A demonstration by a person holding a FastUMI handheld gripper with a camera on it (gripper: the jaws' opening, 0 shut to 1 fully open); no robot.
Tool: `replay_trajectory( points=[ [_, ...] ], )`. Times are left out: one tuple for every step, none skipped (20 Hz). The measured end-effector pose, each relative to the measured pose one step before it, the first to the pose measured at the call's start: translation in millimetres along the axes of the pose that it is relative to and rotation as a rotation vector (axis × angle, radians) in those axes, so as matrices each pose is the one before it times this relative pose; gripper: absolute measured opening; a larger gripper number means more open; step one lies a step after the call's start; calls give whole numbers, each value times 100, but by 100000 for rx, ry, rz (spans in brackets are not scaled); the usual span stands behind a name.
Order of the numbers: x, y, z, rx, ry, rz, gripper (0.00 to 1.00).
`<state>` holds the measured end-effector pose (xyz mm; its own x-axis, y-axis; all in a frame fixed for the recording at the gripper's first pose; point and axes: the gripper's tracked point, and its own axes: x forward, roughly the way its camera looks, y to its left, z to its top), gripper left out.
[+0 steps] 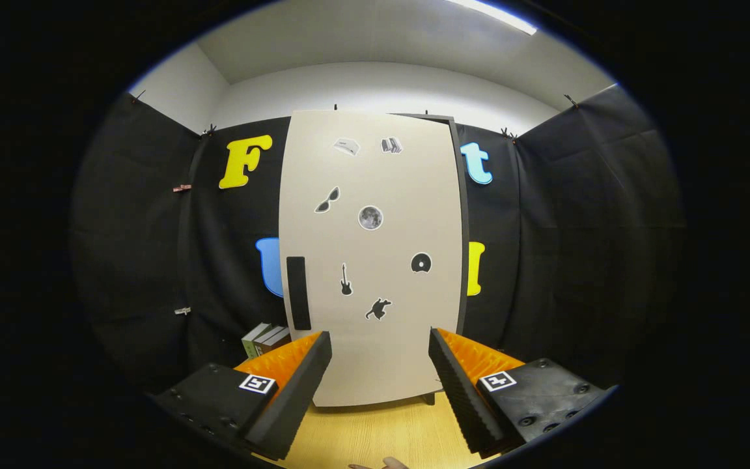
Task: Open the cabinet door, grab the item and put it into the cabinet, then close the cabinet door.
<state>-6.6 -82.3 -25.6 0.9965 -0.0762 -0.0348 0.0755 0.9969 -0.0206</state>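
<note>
A tall off-white cabinet [372, 254] stands beyond my fingers on a wooden table [375, 433]. Its door carries several small stickers, and a black vertical handle [298, 293] sits near the door's left edge. The door looks shut or nearly so, with a dark edge showing along its right side. My gripper [380, 348] is open, fingers spread wide, nothing between them, pointing at the door's lower half. A few upright books [264, 339] stand left of the cabinet, just behind my left finger.
Black cloth walls close in the booth on the left, back and right. A bit of a hand [381, 464] shows low down between my fingers. The table's bare wood lies in front of the cabinet.
</note>
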Motion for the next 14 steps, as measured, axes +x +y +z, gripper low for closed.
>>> replay_trajectory(
  points=[
    [43, -25, -57, -46, 208, 15, 98],
    [-87, 13, 28, -47, 424, -72, 98],
    [-70, -9, -142, -35, 317, 45, 98],
    [-118, 27, -18, -50, 82, 43, 98],
    [-111, 8, -16, -71, 160, 55, 98],
    [-41, 42, -50, -122, 86, 108, 98],
    [-69, -28, -1, -133, -4, 60, 98],
    [-59, 24, -5, -213, 24, 97, 98],
    [-2, -4, 117, -250, -128, 132, 98],
    [-51, -6, 35, -303, -111, 45, 98],
    [-13, 20, -42, -266, 25, 154, 98],
    [-31, 57, -27, -114, 124, 217, 98],
    [-46, -61, 14, 24, 194, 231, 98],
    [-52, 50, -90, 107, 218, 188, 98]
  ],
)
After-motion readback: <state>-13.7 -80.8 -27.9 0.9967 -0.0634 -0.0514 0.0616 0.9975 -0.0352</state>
